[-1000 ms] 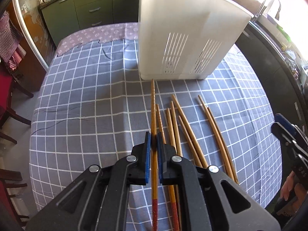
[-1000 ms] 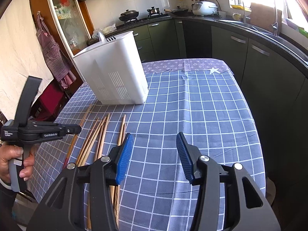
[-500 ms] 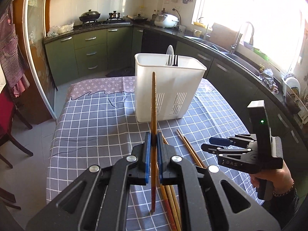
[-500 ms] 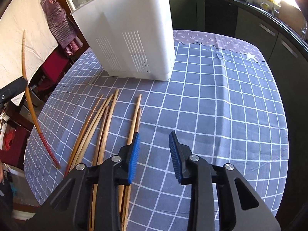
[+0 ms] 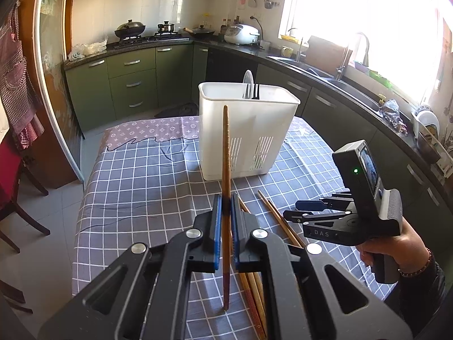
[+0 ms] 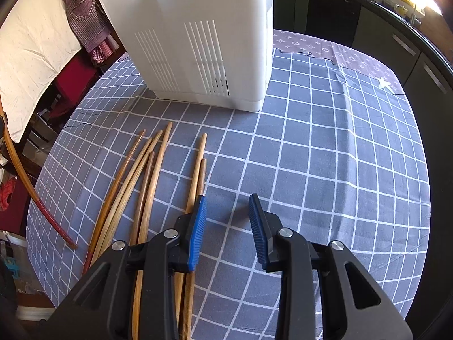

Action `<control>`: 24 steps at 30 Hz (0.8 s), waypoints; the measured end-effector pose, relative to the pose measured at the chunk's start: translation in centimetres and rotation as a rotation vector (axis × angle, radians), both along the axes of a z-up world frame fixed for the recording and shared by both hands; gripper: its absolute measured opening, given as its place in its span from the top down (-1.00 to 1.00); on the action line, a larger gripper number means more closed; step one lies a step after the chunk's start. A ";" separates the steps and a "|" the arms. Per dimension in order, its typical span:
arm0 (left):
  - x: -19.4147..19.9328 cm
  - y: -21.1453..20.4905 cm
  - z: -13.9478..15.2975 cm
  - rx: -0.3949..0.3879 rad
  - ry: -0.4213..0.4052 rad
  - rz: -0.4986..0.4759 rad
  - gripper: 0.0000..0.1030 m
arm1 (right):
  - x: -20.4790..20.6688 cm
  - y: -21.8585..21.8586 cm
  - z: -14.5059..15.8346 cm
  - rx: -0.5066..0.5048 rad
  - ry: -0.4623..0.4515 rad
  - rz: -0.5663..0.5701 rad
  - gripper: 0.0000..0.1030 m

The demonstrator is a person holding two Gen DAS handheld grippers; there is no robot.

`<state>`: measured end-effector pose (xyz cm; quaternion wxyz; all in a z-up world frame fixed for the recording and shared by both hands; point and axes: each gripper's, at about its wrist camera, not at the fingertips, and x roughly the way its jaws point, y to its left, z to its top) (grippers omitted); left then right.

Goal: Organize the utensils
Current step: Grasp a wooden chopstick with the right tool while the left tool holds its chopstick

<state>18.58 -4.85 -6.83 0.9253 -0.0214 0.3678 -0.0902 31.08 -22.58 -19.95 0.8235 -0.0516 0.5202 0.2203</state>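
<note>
1 chopstick (image 5: pixel 225 153) is pinched in my left claw (image 5: pixel 225 221), lifted clear of the surface (image 5: pixel 136 187) and standing nearly upright, thin end down, in front of the white utensil caddy (image 5: pixel 246 130). Caddy already holds a spoon and a fork (image 5: pixel 250 86). My right claw (image 6: pixel 228 226) is half spread with nothing between the pads, after just narrowing; it hangs low over the checked cloth, just right of the loose chopsticks (image 6: pixel 147 187); I count about 6 lying there. Step in hand, I judge: carrying the held stick to the caddy. Next move needs the left tip raised above the rim, then released. Right must shift left to straddle 1 stick before it closes.
</note>
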 end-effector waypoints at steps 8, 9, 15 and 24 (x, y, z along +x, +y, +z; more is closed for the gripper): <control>0.1 0.1 -0.3 -0.001 0.005 0.000 0.88 | -0.5 0.4 0.3 -0.006 0.004 0.021 0.39; 0.1 0.0 -0.3 -0.002 0.006 -0.001 0.88 | -0.5 0.4 0.1 -0.012 0.008 0.021 0.39; 0.1 0.1 -0.4 -0.002 0.009 -0.003 0.88 | -0.5 0.5 -0.1 -0.029 0.011 0.034 0.39; 0.1 0.1 -0.6 0.001 0.014 -0.007 0.88 | -1.2 0.7 -0.1 -0.084 -0.011 0.037 0.39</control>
